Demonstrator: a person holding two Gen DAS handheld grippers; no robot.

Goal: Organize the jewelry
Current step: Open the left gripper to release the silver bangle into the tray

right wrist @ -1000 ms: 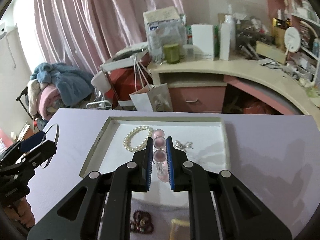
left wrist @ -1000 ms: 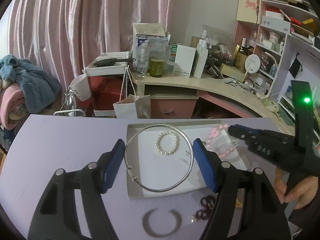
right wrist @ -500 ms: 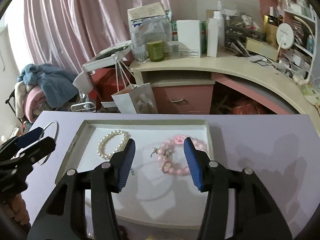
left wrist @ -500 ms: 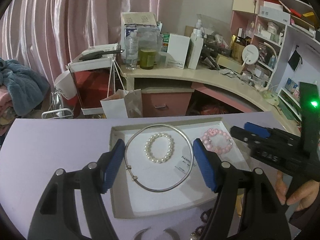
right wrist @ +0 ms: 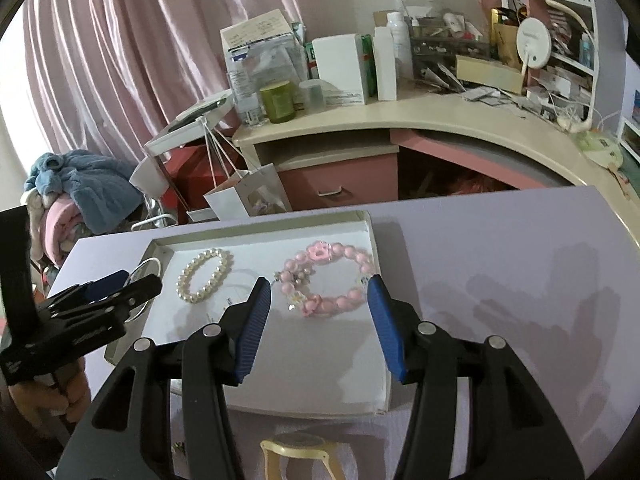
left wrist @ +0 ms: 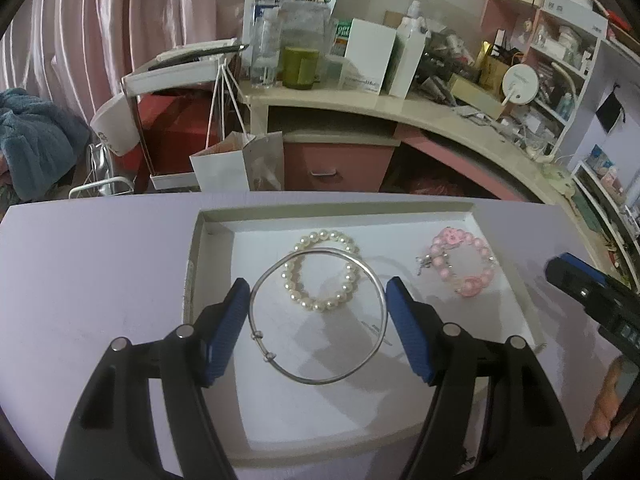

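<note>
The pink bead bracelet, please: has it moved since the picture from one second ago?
Yes. The pink bead bracelet left the right gripper, which clamped it then, and now lies on the white tray beside the pearl bracelet.

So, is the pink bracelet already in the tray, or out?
In. The pink bracelet lies flat on the tray floor near its right wall; the right tool is open, apart from it.
</note>
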